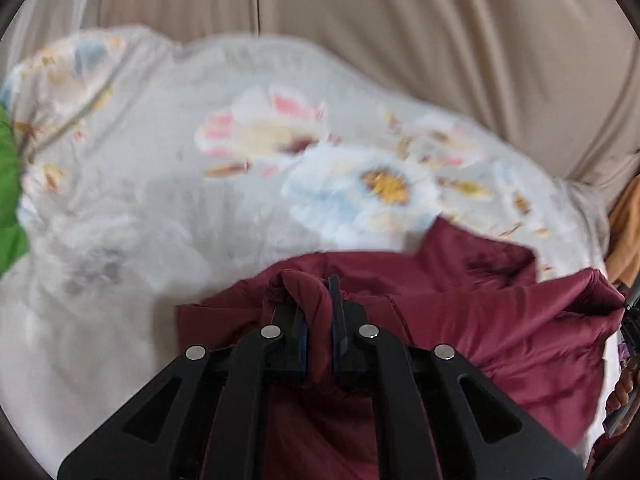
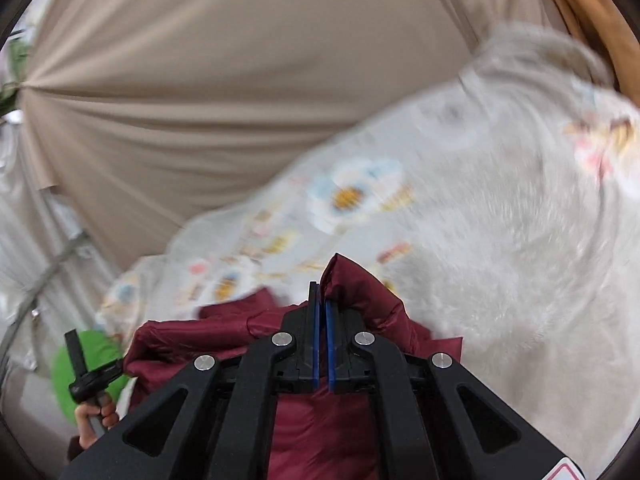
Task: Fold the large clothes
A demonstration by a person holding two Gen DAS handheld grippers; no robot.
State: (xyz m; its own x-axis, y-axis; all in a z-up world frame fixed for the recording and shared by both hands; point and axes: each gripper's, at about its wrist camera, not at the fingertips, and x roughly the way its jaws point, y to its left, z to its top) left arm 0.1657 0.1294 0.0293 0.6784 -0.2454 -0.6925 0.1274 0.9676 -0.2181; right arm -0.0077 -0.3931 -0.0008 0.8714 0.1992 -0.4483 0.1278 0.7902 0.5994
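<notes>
A dark red padded garment (image 1: 500, 320) hangs lifted over a bed with a floral cover (image 1: 180, 152). My left gripper (image 1: 320, 300) is shut on a bunched fold of it; cloth fills the gap between the fingers. In the right wrist view the garment (image 2: 368, 296) rises past the right finger, and my right gripper (image 2: 322, 300) is shut on its edge, with only a thin slit between the blue pads. The left gripper (image 2: 86, 376) and the hand holding it show at lower left there.
Beige curtains (image 1: 400, 32) hang behind the bed (image 2: 500, 240). Green fabric (image 1: 8, 184) lies at the bed's left edge, also in the right wrist view (image 2: 64, 376). Orange cloth (image 1: 624, 236) hangs at the right. Both views are motion-blurred.
</notes>
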